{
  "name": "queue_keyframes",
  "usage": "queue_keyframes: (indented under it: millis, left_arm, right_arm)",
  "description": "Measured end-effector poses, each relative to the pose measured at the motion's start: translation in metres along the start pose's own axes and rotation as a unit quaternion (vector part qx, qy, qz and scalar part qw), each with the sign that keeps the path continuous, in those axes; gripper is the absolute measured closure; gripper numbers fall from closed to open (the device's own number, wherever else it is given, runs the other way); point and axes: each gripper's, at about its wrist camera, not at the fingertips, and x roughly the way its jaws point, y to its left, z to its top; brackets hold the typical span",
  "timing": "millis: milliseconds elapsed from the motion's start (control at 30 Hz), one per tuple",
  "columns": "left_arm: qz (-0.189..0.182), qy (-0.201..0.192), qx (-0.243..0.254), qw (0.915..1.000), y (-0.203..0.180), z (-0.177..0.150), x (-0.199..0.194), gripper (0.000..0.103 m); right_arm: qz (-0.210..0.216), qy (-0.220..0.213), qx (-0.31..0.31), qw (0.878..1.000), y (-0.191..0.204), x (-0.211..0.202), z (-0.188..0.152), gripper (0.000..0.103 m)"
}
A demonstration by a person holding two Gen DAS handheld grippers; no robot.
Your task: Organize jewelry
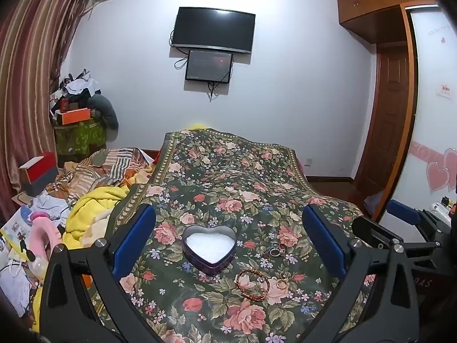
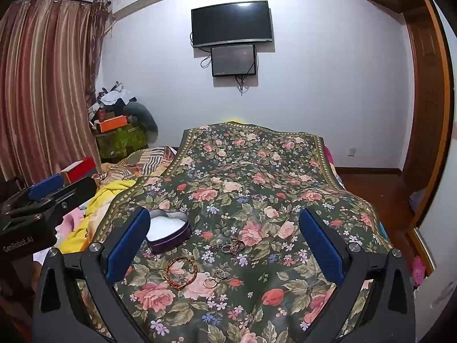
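An open heart-shaped tin (image 1: 210,250) with white lining sits on the floral cloth (image 1: 222,177); it also shows in the right wrist view (image 2: 168,233). A beaded bracelet (image 1: 252,281) lies in front of it, with small gold rings (image 1: 282,280) to its right and a cluster of rings (image 1: 275,250) further back. In the right wrist view the bracelet (image 2: 182,271), gold rings (image 2: 214,278) and ring cluster (image 2: 228,246) show too. My left gripper (image 1: 228,245) is open and empty above the tin. My right gripper (image 2: 225,248) is open and empty above the rings.
A yellow blanket (image 1: 91,214), striped bedding and clutter lie left of the cloth. Boxes (image 1: 38,175) stand by the striped curtain. A TV (image 1: 212,30) hangs on the far wall. A wooden wardrobe and door (image 1: 391,125) stand at the right.
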Motion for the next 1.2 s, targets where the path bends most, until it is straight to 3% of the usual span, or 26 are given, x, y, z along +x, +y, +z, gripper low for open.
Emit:
queue_keyframes:
  millis: [1200]
  left_arm:
    - [0.005,-0.015,-0.013,0.9998,0.008,0.0,-0.003,0.0]
  right_arm:
    - [0.004,-0.005,0.001,1.0,0.006,0.004,-0.003,0.0]
